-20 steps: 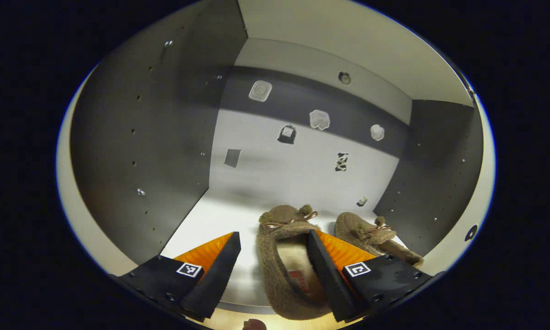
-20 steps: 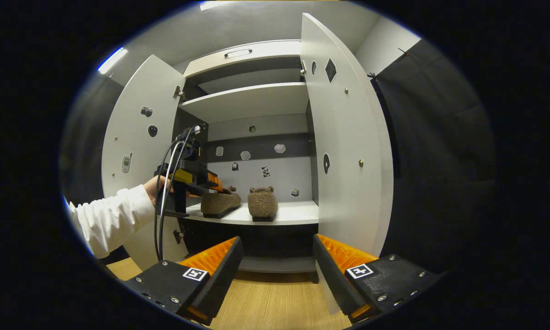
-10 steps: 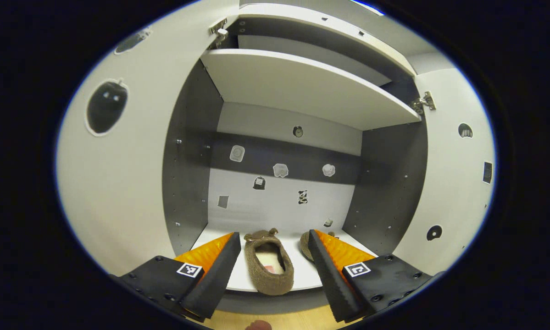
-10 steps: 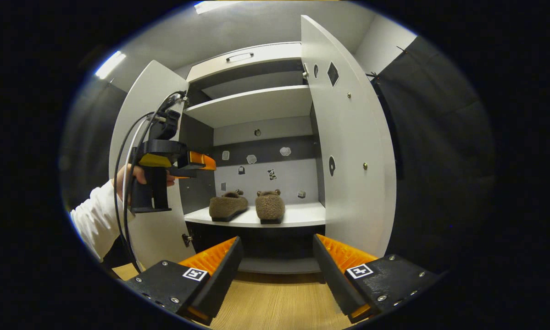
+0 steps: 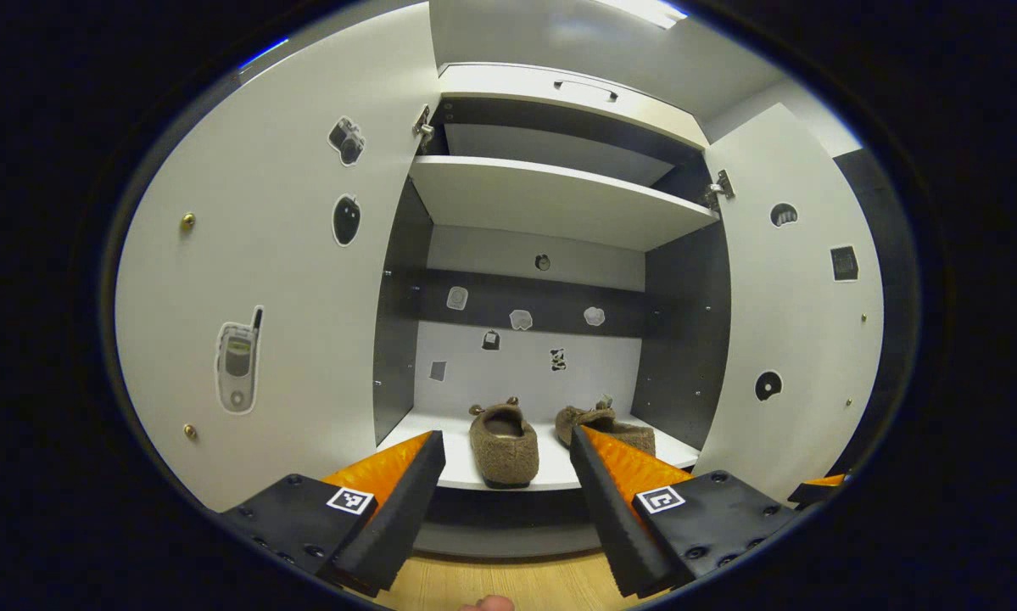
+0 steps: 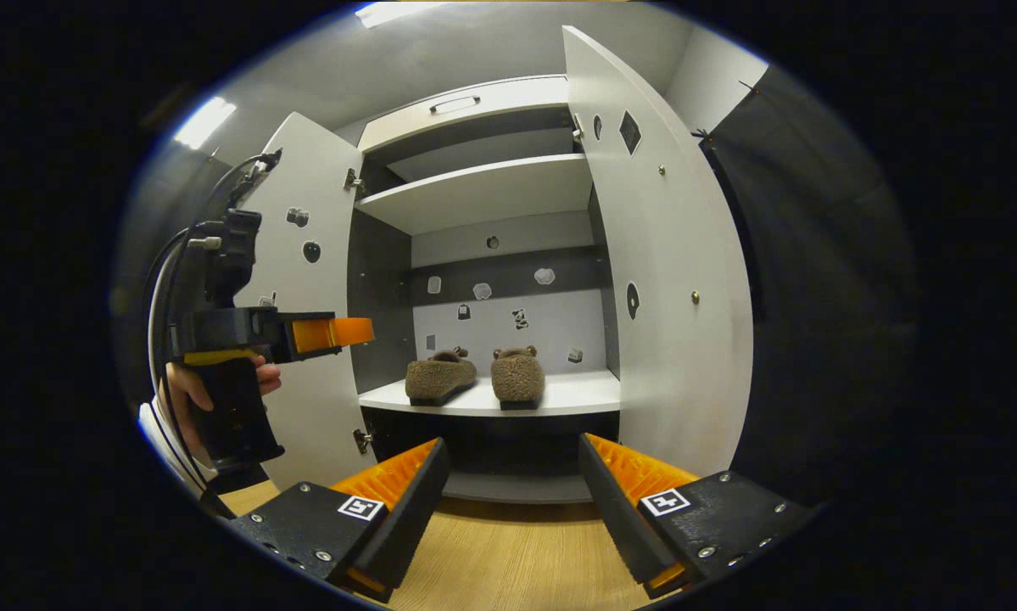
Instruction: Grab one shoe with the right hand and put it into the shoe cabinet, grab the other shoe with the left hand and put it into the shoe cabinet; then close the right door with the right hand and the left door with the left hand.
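Wooden floor [image 6: 508, 560] below open shoe cabinet [image 6: 483, 191].

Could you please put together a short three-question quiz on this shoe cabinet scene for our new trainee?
1. True or false: both shoes, the left shoe and the right shoe, stand on the cabinet's shelf.
2. Multiple choice: the right door and left door are A) both shut, B) both open, C) one open and one shut.
3. Fill in: the jaws of the right hand-held gripper and the left hand-held gripper stand ____, holding nothing.

Key: 1 true; 2 B; 3 open.
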`<state>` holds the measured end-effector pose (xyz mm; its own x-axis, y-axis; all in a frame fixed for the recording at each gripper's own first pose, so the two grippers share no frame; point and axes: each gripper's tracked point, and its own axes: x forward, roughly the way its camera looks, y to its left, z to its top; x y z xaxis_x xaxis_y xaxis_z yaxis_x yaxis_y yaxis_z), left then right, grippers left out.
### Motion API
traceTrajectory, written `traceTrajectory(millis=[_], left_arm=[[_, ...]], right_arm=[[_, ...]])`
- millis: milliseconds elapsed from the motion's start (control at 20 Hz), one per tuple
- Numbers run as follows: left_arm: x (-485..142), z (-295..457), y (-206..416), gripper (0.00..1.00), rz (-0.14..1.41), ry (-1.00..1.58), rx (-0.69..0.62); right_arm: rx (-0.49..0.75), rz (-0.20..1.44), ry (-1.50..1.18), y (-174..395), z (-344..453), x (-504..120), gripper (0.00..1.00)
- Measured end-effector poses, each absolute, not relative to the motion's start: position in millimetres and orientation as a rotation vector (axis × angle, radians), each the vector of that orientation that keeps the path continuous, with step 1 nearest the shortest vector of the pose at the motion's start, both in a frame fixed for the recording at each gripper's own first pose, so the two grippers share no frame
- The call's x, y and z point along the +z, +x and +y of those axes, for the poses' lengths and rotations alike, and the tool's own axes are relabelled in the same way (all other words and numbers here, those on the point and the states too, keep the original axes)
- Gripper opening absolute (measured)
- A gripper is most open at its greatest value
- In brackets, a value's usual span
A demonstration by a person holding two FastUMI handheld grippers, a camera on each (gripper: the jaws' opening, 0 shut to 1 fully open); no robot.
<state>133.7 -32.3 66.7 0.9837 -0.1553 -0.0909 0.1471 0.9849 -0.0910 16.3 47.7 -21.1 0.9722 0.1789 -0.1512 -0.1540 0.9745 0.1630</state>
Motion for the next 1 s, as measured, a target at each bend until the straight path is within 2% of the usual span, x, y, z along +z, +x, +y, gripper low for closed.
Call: traceTrajectory(millis=[100,300,650,800,1000], left_arm=[[54.6,-35.5,116.7,0.99,0.111,-0.071,-0.154],[35.0,-43.8,83.5,0.96,0.093,-0.081,-0.17],[5.5,-41.6,45.4,0.99,0.115,-0.074,-0.141],[7.5,-35.6,40.4,0.94,0.099,-0.069,-0.123],[6.5,-31.2,32.8,0.99,0.093,-0.056,-0.11]], right_arm=[[0.168,0.162,0.149,14.8,47.7,-21.3,0.94],[0.165,0.158,0.155,11.1,45.6,-20.9,0.94],[0.152,0.156,0.156,5.3,40.7,-20.6,0.94],[0.15,0.144,0.167,3.3,35.3,-10.5,0.94],[0.197,0.085,0.167,-9.2,16.0,20.3,0.94]])
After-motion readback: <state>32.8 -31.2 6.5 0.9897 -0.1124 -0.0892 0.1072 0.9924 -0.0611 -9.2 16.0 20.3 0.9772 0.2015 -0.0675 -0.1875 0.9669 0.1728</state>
